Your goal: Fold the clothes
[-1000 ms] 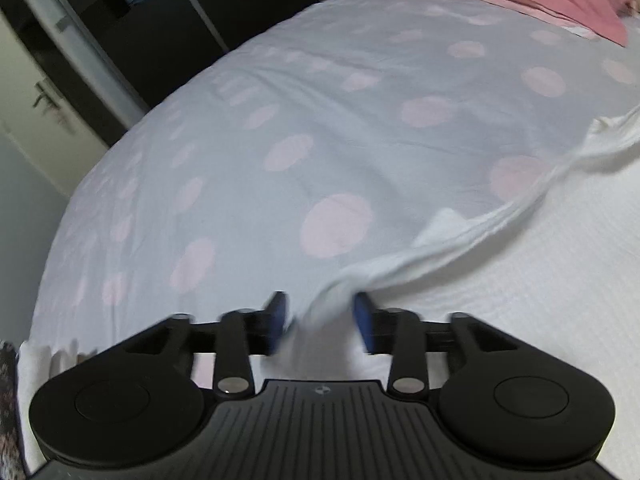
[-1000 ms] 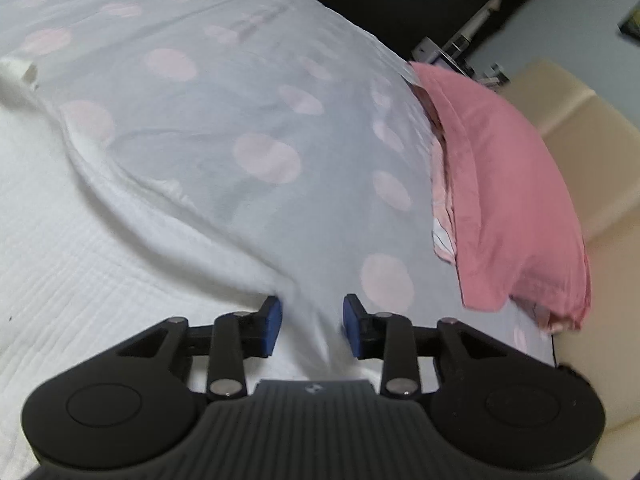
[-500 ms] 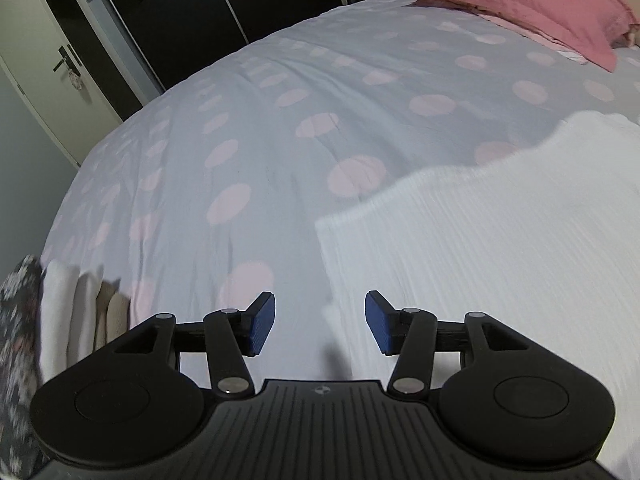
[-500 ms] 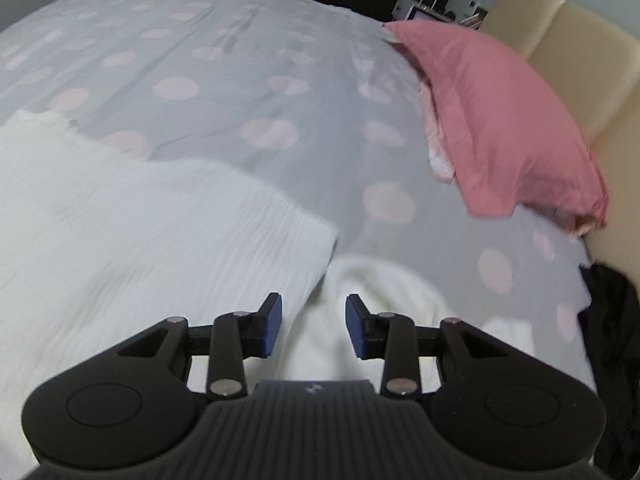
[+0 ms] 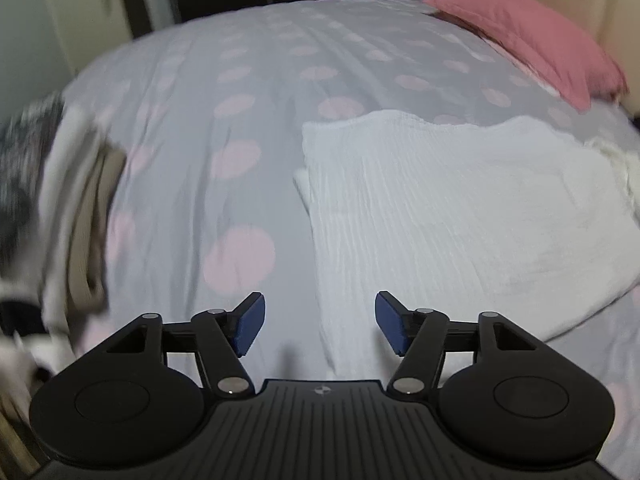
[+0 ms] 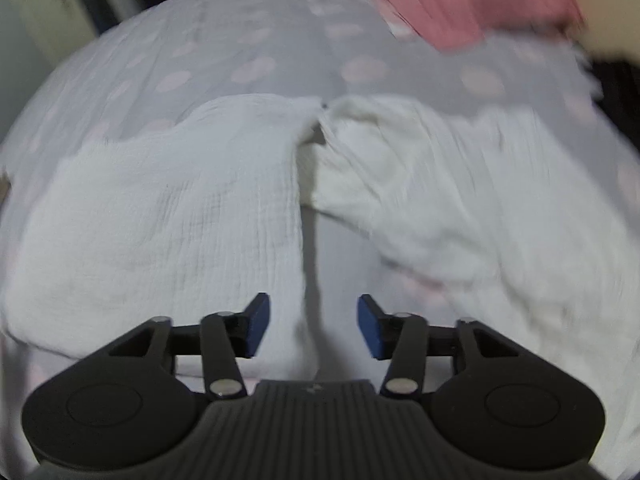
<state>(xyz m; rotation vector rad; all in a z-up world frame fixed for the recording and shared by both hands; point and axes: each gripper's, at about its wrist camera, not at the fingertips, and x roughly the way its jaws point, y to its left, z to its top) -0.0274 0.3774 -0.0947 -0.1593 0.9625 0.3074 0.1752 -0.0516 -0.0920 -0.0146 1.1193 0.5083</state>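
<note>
Hovering over the bed, we have both grippers spreading their jaws with nothing between them.

Our left gripper (image 5: 318, 322) hangs above the near left edge of the white garment (image 5: 448, 208), which lies folded flat on the dotted duvet (image 5: 224, 128); our right gripper (image 6: 312, 326) looks down on that same white garment (image 6: 168, 216), its two parts meeting in a bunched seam ahead. A pink pillow (image 5: 528, 36) sits at the far right, and a blurred pile of clothes (image 5: 76, 216) waits at the left edge.
</note>
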